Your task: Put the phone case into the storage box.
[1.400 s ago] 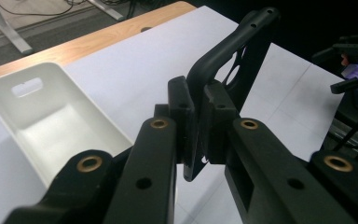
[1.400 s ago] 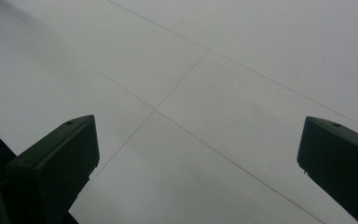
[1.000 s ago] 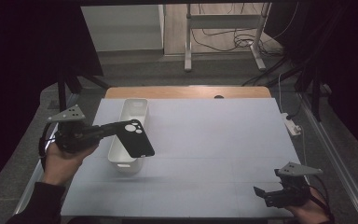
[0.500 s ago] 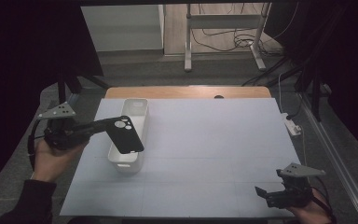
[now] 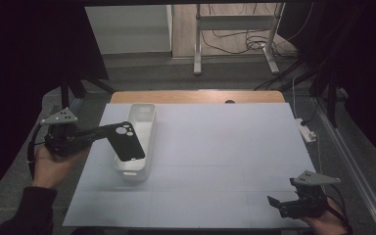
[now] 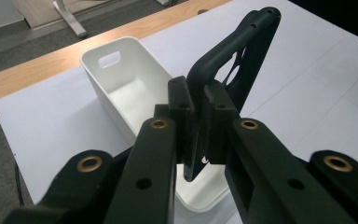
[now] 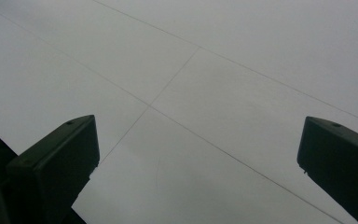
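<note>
A black phone case (image 5: 126, 142) with round camera holes hangs over the near end of a long white bin (image 5: 139, 127), held up off the table. My left gripper (image 5: 104, 132) is shut on the case's top edge, coming in from the left. In the left gripper view the case (image 6: 235, 70) stands clamped between the two jaws, with the empty bin (image 6: 130, 88) behind and below it. My right gripper (image 5: 276, 203) rests open at the table's near right corner, nothing between its jaws. The right gripper view looks down on the bare white sheet (image 7: 205, 84).
A white sheet (image 5: 225, 156) covers the table, with a wooden strip (image 5: 196, 96) showing along the far edge. A small white object (image 5: 307, 130) lies off the sheet's right side. Beyond the table are a metal stand and cables on the floor.
My left gripper has drawn back to the left with the phone case, which now hangs over the bin's near end. The right gripper has stayed put.
</note>
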`<action>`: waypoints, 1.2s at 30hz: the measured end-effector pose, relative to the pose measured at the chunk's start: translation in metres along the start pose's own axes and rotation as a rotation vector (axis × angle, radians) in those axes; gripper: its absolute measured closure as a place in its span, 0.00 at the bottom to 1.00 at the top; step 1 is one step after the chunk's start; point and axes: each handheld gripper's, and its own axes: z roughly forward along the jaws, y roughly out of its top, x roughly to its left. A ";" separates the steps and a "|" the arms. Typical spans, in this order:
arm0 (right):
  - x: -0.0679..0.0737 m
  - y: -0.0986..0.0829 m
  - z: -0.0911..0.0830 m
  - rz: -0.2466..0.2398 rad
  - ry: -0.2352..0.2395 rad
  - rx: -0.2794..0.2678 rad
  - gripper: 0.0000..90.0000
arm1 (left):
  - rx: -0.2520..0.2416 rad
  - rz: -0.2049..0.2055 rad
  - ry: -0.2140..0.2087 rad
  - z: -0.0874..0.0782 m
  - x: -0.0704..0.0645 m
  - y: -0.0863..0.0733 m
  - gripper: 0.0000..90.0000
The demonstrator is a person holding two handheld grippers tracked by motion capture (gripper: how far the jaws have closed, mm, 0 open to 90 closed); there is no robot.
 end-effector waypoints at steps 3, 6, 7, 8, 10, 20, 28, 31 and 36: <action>0.000 0.000 0.000 0.000 0.001 0.001 0.00 | 0.003 -0.001 0.003 0.003 0.001 -0.001 0.93; 0.000 0.000 0.000 0.000 0.000 0.002 0.00 | 0.009 0.000 0.006 0.008 0.003 -0.001 0.93; 0.000 0.000 0.000 -0.001 0.001 0.002 0.00 | 0.013 0.002 0.007 0.011 0.004 -0.001 0.93; 0.000 0.000 0.000 0.000 0.001 0.002 0.00 | 0.015 0.002 0.006 0.013 0.004 -0.001 0.93; 0.000 0.000 0.000 0.001 0.000 0.000 0.00 | 0.016 0.002 0.009 0.017 0.005 -0.001 0.93; 0.000 0.000 -0.001 0.000 0.001 -0.004 0.00 | 0.036 -0.002 0.028 0.033 0.013 -0.003 0.93; 0.000 0.000 -0.001 0.003 0.001 -0.008 0.00 | 0.037 -0.004 0.046 0.043 0.021 -0.001 0.93; 0.000 0.000 -0.001 0.004 -0.003 -0.009 0.00 | 0.036 -0.006 0.047 0.046 0.023 0.001 0.93; -0.001 -0.001 -0.002 0.010 -0.004 -0.016 0.00 | 0.036 -0.001 0.050 0.052 0.025 0.004 0.93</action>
